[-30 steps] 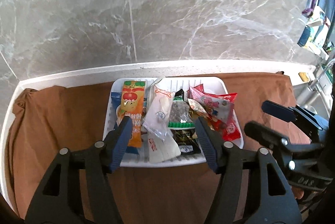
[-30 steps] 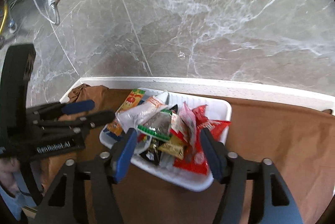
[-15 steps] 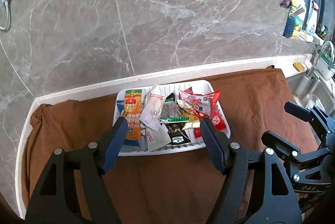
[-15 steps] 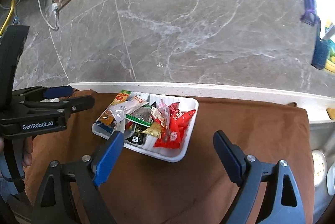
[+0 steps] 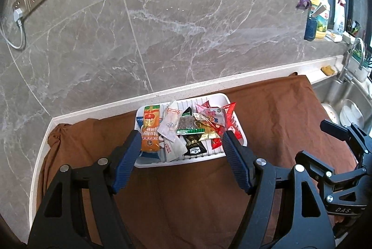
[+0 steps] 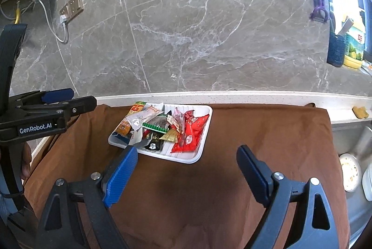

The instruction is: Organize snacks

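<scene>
Blue-padded left tongs point(image 5: 181, 151): spread wide, holding nothing, above the near rim of the white tray point(image 5: 239, 130) | right tongs point(image 6: 187, 164): spread wide, holding nothing, over the brown cloth point(image 6: 267, 130) on the tabletop | snack packets point(image 6: 162, 127): piled in the tray at 11 o'clock from the right tongs | sink point(image 5: 344, 95): 2 o'clock from the left tongs

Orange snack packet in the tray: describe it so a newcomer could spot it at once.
On the brown cloth sits a white tray heaped with snacks. The orange snack packet lies at its left end, long and upright, with a green top band and a red apple picture.
</scene>
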A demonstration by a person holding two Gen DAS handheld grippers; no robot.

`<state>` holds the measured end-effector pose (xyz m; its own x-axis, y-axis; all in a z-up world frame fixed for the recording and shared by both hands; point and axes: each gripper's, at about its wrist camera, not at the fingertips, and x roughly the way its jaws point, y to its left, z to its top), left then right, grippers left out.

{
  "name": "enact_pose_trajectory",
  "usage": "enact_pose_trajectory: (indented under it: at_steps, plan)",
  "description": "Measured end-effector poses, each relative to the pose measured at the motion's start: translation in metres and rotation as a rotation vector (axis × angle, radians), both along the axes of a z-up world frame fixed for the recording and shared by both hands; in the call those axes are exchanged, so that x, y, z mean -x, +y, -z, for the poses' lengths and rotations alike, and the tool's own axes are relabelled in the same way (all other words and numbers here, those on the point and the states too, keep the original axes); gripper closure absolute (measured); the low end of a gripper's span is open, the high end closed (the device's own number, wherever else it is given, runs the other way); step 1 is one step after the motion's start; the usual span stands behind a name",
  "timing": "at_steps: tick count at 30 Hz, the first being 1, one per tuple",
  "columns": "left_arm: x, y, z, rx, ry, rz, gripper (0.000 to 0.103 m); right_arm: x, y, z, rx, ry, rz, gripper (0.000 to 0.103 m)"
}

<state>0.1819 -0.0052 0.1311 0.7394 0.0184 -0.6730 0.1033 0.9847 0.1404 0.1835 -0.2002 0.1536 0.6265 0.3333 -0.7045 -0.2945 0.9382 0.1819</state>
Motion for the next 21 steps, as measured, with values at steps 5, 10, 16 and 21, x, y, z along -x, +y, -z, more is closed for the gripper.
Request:
enact_pose_trajectory:
  at_steps: [5, 10, 16, 21]
  plan:
    - [0.017, -0.004, -0.009, -0.005, -0.015, 0.006, 0.033, 0.016, -0.004, -0.008, -0.002, -0.012, 0.005, 0.014]
    - [0.031, -0.008, -0.016, -0.006, -0.029, 0.012, 0.033, 0.029, -0.008, -0.015, -0.003, -0.024, 0.011, 0.014]
    - [0.044, -0.016, -0.023, -0.015, -0.041, 0.025, 0.032, 0.042, -0.017, -0.024, -0.011, -0.044, 0.031, 0.014]
    - [0.052, -0.02, -0.027, -0.02, -0.049, 0.031, 0.032, 0.049, -0.025, -0.031, -0.017, -0.057, 0.048, 0.014]
